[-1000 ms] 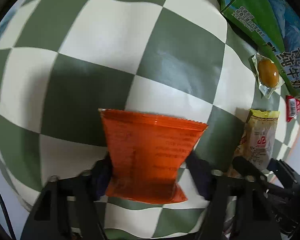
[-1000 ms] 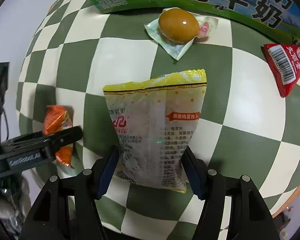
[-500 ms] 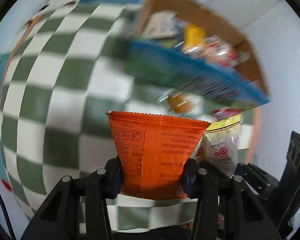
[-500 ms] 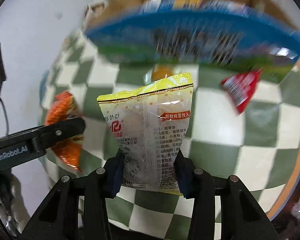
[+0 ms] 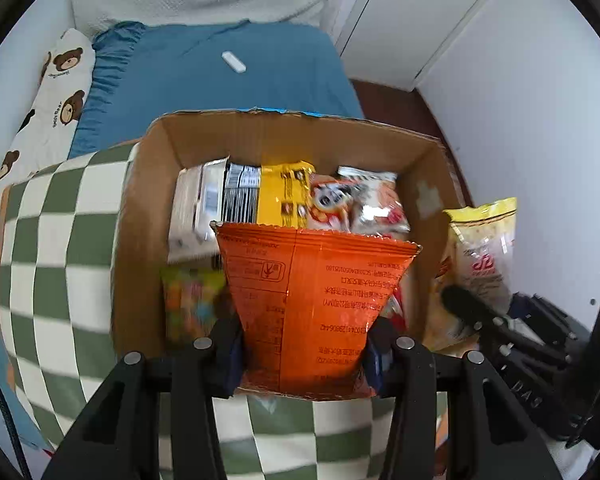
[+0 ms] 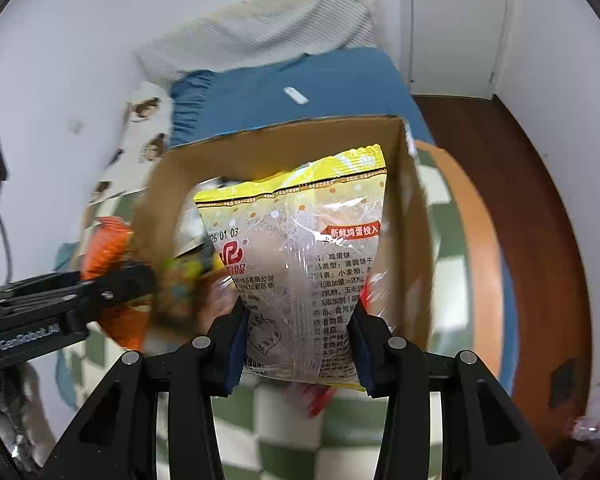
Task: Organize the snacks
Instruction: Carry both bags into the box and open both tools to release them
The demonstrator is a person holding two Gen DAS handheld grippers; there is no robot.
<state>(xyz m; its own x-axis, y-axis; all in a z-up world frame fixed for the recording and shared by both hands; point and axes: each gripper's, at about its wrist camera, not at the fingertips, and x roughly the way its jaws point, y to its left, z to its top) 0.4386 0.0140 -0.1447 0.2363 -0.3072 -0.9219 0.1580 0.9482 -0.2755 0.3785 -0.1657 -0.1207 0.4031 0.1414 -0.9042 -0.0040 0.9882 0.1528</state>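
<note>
Now up off the checked bench (image 5: 60, 240) and over the cardboard box (image 5: 284, 128) at 12 o'clock: orange bag (image 5: 312, 300) squeezed tight in left claw (image 5: 304, 354), yellow bag (image 6: 300, 264) in right claw (image 6: 298, 350), both ready to drop in.

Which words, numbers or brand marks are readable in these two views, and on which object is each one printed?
"26 01 03": yellow snack bag, held in the right gripper.
"新鲜鸡蛋投入": red banner on the same bag.
"GenRobot.AI", partly blurred: side of the left gripper.
Orange packet in the left gripper: small print appears upside down, too small to read.
Packets in the cardboard box: too blurred.
</note>
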